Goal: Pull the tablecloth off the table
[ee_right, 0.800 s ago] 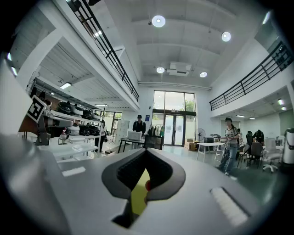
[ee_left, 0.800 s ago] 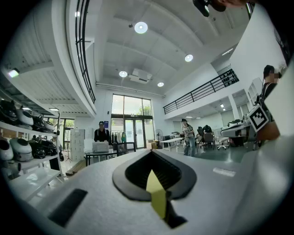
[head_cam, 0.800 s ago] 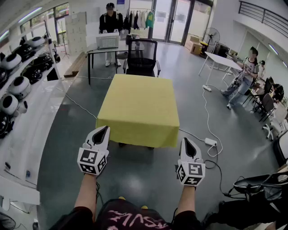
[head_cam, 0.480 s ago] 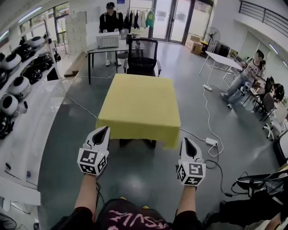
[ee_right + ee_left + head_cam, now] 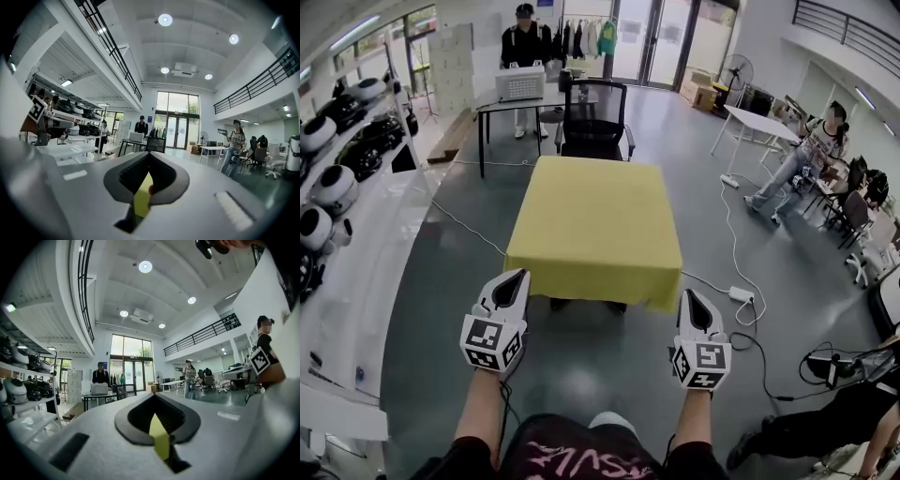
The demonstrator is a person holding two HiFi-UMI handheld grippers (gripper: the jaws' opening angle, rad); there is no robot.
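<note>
A yellow tablecloth (image 5: 595,225) covers a small table ahead of me in the head view, its hem hanging over the near edge. My left gripper (image 5: 515,278) is held level just short of the near left corner, jaws shut and empty. Short of the near right corner, my right gripper (image 5: 690,296) is also level, shut and empty. In the left gripper view the closed left gripper (image 5: 157,420) shows only a sliver of yellow tablecloth (image 5: 160,439) through its slit. The right gripper (image 5: 145,180) likewise frames a strip of tablecloth (image 5: 141,199).
A black office chair (image 5: 593,117) stands behind the table, then a desk with a white box (image 5: 522,84) and a standing person (image 5: 523,42). A power strip (image 5: 739,294) and cables lie on the floor at right. Shelves (image 5: 333,187) line the left; people (image 5: 811,155) are at right.
The view has crept a little closer to the table, and a knee now shows at the bottom. Both grippers keep their pose, shut. The person at the right has shifted.
</note>
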